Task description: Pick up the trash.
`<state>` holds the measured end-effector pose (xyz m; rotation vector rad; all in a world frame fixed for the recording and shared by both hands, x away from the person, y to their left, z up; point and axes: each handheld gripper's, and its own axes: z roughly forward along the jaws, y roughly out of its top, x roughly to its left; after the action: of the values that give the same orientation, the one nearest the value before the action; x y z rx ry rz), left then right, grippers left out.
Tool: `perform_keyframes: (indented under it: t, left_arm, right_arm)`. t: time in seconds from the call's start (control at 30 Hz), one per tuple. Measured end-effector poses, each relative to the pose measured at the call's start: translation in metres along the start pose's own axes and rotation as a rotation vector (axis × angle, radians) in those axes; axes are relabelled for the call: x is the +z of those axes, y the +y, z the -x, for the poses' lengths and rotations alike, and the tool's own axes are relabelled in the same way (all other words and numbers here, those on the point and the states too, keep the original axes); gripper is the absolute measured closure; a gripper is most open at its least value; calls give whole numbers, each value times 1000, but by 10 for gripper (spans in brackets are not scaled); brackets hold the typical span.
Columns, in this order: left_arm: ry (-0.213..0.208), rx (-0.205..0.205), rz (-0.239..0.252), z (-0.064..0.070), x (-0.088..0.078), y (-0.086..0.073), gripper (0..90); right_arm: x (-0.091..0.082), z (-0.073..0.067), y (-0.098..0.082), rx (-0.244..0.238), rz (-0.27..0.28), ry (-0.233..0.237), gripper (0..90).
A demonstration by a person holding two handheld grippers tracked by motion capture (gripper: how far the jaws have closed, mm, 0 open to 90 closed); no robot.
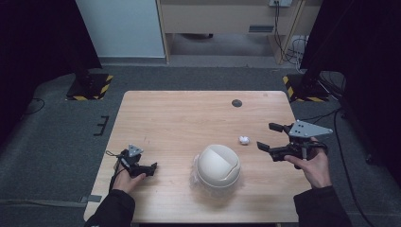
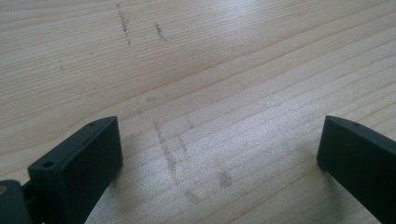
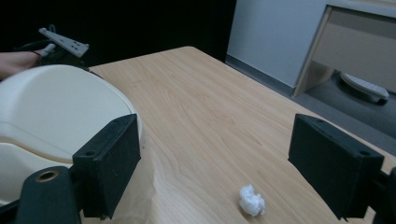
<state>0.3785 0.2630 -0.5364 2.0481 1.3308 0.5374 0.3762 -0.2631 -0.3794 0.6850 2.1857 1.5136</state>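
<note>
While we hold the right gripper (image 1: 270, 136) wide open and empty near the bench's (image 1: 189, 118) right edge, the crumpled paper wad (image 1: 244, 140) lies just beside it; our left gripper (image 1: 152, 167), also open and empty, sits low near the front-left corner, beside the cream swing-lid bin (image 1: 218, 165).

My left gripper (image 1: 152, 167) sits low at the near-left, gripped in my left hand (image 1: 125, 179), its fingers (image 2: 79, 170) spread wide and holding nothing, tips pointing toward the middle. My right gripper (image 1: 270, 138) hangs higher on the right side, cradled from below by my right hand (image 1: 314, 168), fingers (image 3: 109, 163) wide apart too, aimed leftward. Both forearms come in dark-sleeved from the near edge.
</note>
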Motion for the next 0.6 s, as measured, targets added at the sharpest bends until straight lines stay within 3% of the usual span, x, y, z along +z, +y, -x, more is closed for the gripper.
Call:
perform_keyframes:
  t: [0.33,0.47,0.6]
  left_arm:
    - [0,0,0,0,0,0,0]
    - [0,1,0,0,0,0,0]
    - [0,1,0,0,0,0,0]
  right_arm:
    - [4,-17,15,-23,34,88,179]
    - [7,-23,18,0,63,140,186]
    - [10,-30,19,-15,43,170,186]
